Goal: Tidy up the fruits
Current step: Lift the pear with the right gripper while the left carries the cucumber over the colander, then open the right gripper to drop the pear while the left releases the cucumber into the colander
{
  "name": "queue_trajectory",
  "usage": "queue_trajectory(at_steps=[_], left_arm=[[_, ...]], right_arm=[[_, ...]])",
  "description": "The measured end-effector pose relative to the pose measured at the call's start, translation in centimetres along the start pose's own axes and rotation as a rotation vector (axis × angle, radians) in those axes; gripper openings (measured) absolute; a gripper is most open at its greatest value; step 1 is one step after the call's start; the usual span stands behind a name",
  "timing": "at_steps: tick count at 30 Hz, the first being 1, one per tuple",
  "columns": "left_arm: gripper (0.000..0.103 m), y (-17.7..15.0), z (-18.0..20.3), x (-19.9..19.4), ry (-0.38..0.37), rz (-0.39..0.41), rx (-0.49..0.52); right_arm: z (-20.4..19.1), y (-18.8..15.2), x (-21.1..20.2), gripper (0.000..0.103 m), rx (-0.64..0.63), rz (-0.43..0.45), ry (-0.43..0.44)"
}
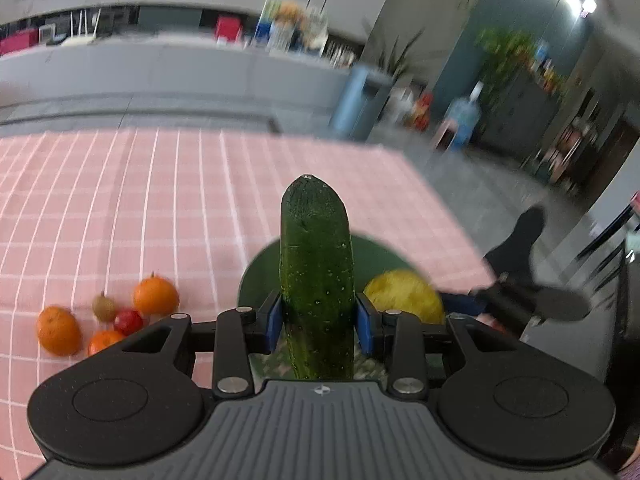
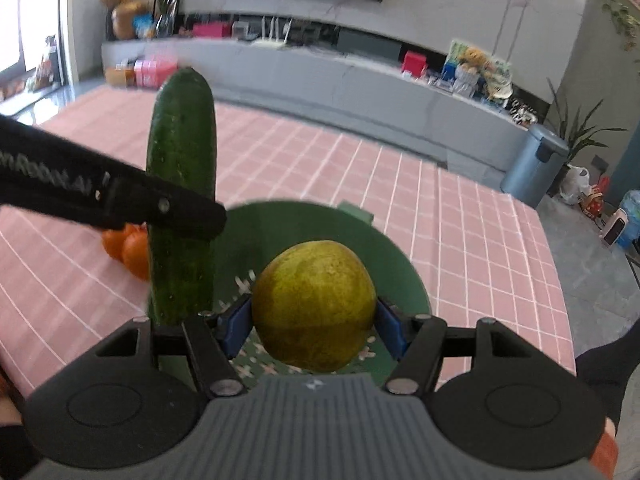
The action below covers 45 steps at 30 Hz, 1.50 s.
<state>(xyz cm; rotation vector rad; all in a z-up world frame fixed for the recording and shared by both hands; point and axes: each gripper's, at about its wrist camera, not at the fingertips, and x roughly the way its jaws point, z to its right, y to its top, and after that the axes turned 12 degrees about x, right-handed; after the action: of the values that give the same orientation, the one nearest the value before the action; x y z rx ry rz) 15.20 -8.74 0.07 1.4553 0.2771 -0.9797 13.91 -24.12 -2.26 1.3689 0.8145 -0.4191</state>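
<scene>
Left tool (image 1: 318,314) clamps cucumber (image 1: 316,276) upright, long axis vertical.

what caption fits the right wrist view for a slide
Right gripper holds a yellow-green pear over a green bowl, beside the left gripper's cucumber.

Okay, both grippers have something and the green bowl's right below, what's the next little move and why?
Probably lower the right gripper and release the yellow-green fruit into the green bowl. It hangs directly over the bowl's patterned floor, while the cucumber in the left gripper stands upright over the rim.
</scene>
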Motion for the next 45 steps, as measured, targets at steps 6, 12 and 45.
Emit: queue_trajectory(at_steps=[6, 12, 45], left_arm=[[0.041, -0.6, -0.3, 2.5, -0.018, -0.099, 0.028], [0.041, -0.6, -0.5, 4.4, -0.023, -0.159, 0.041], [0.079, -0.9, 0.1, -1.0, 0.054, -0.044, 0.097]], right_arm=[[-1.0, -0.5, 3.3, 0.062, -0.122, -0.089, -0.011], [-1.1, 0.0, 5.8, 0.062, -0.157, -0.149, -0.011], [-3.7, 0.0, 2.5, 0.082, -0.222, -0.031, -0.163]])
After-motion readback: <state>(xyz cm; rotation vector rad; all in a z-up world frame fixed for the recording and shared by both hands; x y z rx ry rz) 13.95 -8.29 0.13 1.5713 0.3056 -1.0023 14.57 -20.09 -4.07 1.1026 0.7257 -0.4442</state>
